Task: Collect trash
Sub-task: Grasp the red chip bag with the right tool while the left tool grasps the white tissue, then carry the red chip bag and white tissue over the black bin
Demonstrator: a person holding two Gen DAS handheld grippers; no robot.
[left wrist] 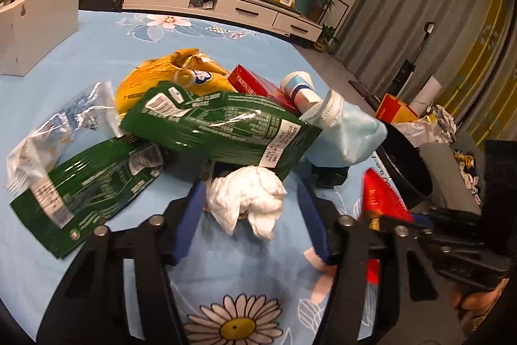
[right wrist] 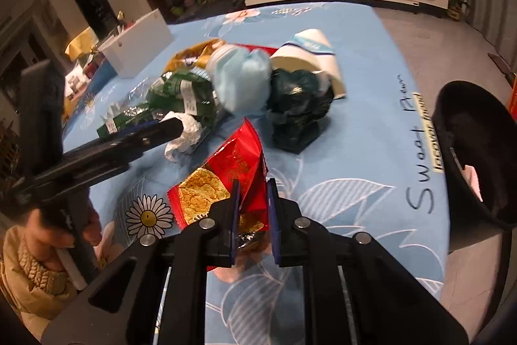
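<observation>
Straddling crumpled white tissue (left wrist: 247,199) w/ left gripper (left wrist: 252,183), lower centre of left-wrist view; blue pads either side, not visibly pressing yet, so still released. Probably bracketing the wad that way so it gets squeezed across its bulk instead of pushed away.

Clamping red snack packet (right wrist: 236,164) w/ right gripper (right wrist: 253,188), centre of right-wrist view: pads pinched onto packet's near edge, clenched. Edge grip prob. chosen bc flat foil lying on cloth gives nothing else to bite.

Sitting mid-frame on blue floral tablecloth (left wrist: 97,37): rest of the trash pile, i.e. green wafer wrappers (left wrist: 213,125), yellow bag (left wrist: 168,76), light-blue face mask (left wrist: 349,131), clear plastic wrapper (left wrist: 64,118), all heaped and overlapping.

Showing only in right-wrist view: black bin (right wrist: 465,157) at right edge, mouth tilted toward table, likely drop point; dark green bag (right wrist: 297,105) and paper cup (right wrist: 310,54) behind mask; also a sleeve and hand, lower left.

Showing only in left-wrist view: gap btw pads and tissue; red box (left wrist: 258,83) tucked behind wrappers. Red packet there just a blurred streak at right.
</observation>
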